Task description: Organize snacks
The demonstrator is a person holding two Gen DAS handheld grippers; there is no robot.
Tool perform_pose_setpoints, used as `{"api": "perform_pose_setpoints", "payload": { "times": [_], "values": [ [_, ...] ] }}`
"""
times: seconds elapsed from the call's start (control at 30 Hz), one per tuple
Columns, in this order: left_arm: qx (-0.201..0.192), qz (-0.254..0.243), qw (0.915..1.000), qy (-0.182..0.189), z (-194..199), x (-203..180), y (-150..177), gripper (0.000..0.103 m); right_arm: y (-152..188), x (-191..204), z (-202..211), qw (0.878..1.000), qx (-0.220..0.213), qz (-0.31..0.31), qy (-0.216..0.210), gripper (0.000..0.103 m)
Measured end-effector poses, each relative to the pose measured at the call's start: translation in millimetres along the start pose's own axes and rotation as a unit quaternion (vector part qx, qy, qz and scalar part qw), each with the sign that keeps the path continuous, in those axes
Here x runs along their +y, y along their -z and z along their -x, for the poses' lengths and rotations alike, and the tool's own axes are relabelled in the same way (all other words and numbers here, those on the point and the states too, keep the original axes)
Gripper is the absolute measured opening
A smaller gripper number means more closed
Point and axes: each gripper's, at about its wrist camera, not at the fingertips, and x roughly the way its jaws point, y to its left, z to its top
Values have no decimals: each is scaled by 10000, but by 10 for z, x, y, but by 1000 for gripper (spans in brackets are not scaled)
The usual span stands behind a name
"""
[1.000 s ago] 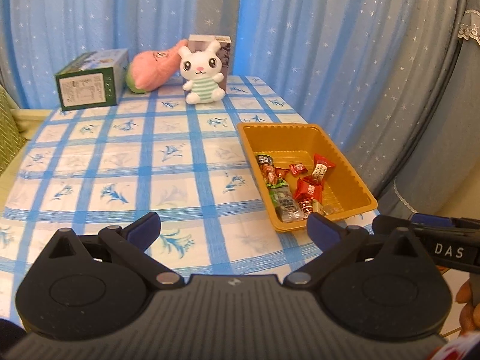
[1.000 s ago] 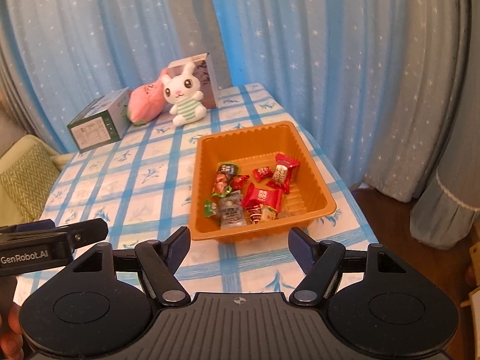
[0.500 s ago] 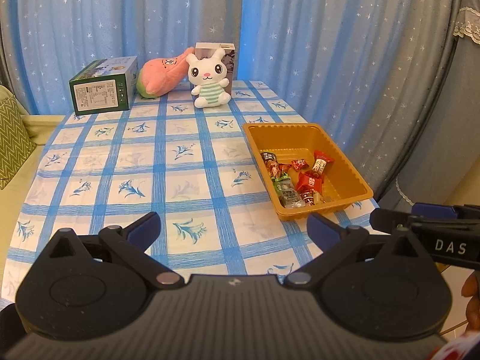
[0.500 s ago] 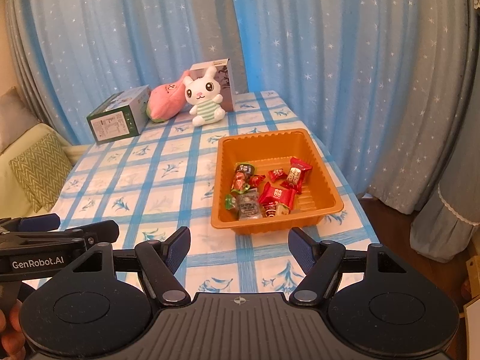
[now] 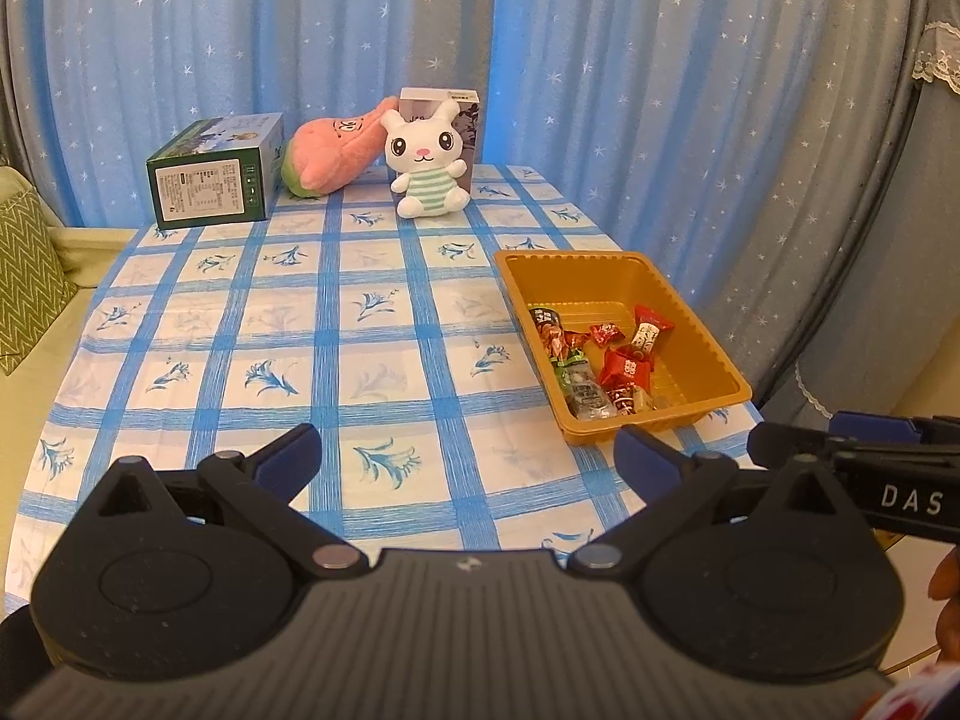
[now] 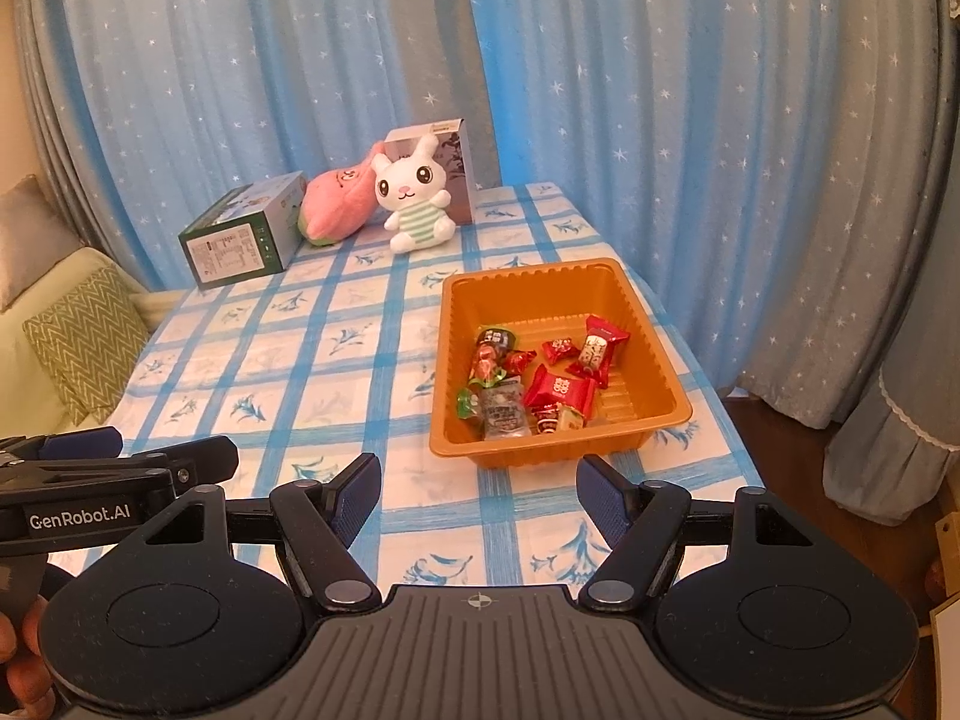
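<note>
Both grippers, left gripper (image 5: pixel 467 455) and right gripper (image 6: pixel 478 486), released, empty, held back over near desk edge. Snacks (image 6: pixel 531 381) all in orange tray (image 6: pixel 654 336). Sorting looks finished; next, withdraw.

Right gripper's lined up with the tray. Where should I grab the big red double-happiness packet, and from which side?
Probably from above with the right gripper. The big red packet lies flat in the orange tray, on top of the pile, its right edge facing bare tray floor. Pinch across its short width at the middle; candies crowd its left and near edges, so tilt in slightly from the right.
</note>
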Motion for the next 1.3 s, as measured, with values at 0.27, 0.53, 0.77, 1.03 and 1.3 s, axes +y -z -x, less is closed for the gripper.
{"api": "perform_pose_setpoints", "payload": {
  "times": [0.27, 0.53, 0.77, 1.03, 1.3],
  "values": [
    [8, -2, 10000, 6, -7, 4, 3, 103, -1, 0, -4, 10000, 2, 5, 2, 72],
    [10, -3, 10000, 14, -5, 6, -1, 103, 6, 0, -9, 10000, 6, 3, 3, 72],
    [12, 3, 10000, 12, -13, 5, 7, 103, 15, -1, -11, 10000, -4, 2, -6, 72],
    [9, 1, 10000, 8, -11, 5, 7, 103, 19, 2, -19, 10000, -6, 0, -4, 72],
    [8, 2, 10000, 11, -12, 6, 5, 103, 32, 1, -21, 10000, -2, 5, 2, 72]
  ]
}}
